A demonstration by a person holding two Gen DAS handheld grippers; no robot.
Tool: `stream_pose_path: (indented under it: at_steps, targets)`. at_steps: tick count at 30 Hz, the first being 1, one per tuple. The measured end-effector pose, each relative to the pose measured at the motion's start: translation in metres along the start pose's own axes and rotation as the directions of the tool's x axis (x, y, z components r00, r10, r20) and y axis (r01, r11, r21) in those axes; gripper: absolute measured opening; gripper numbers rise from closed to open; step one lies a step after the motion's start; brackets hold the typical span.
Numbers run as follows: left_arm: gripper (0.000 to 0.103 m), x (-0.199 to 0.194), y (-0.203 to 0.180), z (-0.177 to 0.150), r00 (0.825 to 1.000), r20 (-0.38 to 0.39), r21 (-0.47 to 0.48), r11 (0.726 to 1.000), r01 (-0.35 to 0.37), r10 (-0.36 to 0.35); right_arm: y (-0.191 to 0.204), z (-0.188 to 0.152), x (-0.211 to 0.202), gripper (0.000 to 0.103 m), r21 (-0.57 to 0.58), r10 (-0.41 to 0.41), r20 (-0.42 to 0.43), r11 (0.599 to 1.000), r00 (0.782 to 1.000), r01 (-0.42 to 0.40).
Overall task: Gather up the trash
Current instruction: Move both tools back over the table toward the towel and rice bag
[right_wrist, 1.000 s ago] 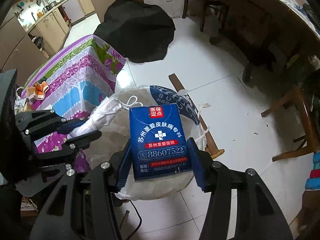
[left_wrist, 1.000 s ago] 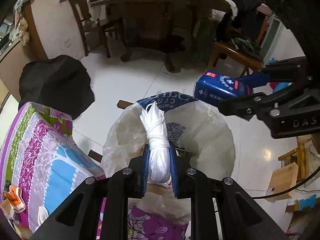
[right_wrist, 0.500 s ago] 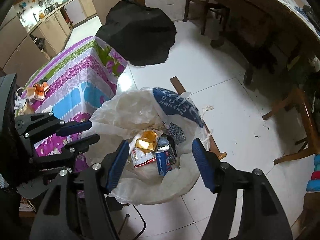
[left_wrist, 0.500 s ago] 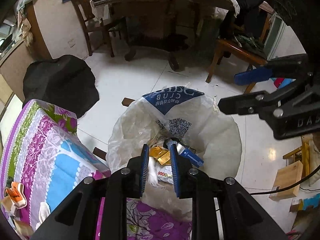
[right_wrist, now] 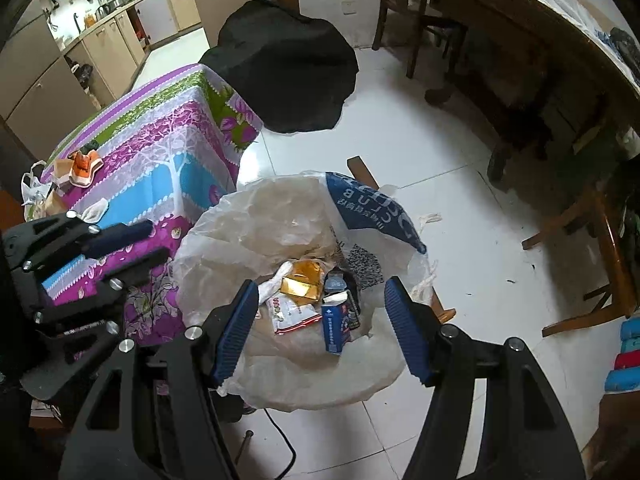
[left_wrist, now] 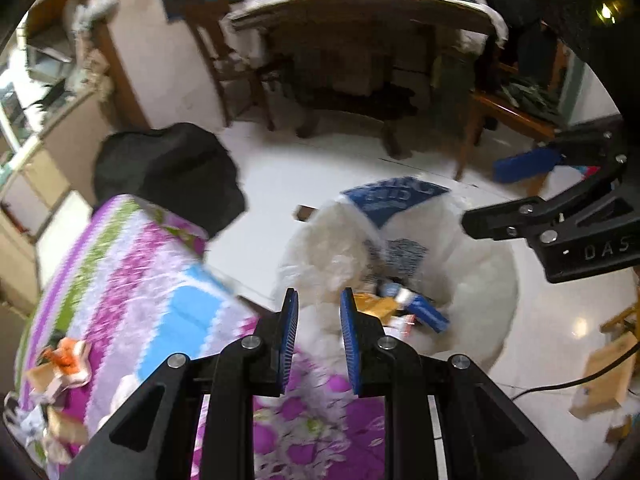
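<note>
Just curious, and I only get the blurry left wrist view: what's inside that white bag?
Observer: The right wrist view shows a blue box in the white bag.
Operator: Anything else in there?
Observer: A gold packet lies just behind the box.
Operator: Anything on the floor I should know about?
Observer: A black cable trails out from under the bag's near edge.

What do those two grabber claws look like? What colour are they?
Both are black frames with silver screws. The left gripper has two flat fingers lined with ridged blue pads. The right gripper looks the same, with ribbed blue pads. Seen from the left camera, its side carries pale letters reading "DAS". No sleeves or hands show.
</note>
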State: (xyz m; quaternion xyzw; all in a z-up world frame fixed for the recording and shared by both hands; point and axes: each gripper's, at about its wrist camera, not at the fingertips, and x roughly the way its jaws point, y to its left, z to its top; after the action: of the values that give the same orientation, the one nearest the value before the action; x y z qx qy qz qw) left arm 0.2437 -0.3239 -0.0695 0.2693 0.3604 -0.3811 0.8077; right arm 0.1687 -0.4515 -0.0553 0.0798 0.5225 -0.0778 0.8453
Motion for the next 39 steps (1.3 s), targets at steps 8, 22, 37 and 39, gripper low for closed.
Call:
stream_pose_path:
  at_steps: [8, 22, 37, 39]
  targets:
    - [0.023, -0.03, 0.036, -0.031, 0.988, 0.032, -0.105, 0.984, -0.146, 0.15, 0.033, -0.012, -0.001, 0.063, -0.012, -0.007, 0.12, 1.0, 0.993, 0.009]
    - [0.023, -0.063, 0.089, -0.086, 0.957, 0.019, -0.229, 0.933, -0.279, 0.291, 0.12, -0.019, 0.018, 0.063, -0.069, 0.122, 0.173, 0.991, 0.977, -0.112]
    - [0.031, -0.091, 0.163, -0.183, 0.914, -0.073, -0.388, 0.833, -0.394, 0.399, 0.208, -0.02, 0.043, 0.063, -0.186, 0.21, 0.162, 0.966, 0.964, -0.179]
    - [0.031, -0.097, 0.176, -0.206, 0.905, -0.106, -0.424, 0.805, -0.415, 0.411, 0.225, -0.02, 0.046, 0.065, -0.218, 0.227, 0.167, 0.958, 0.96, -0.188]
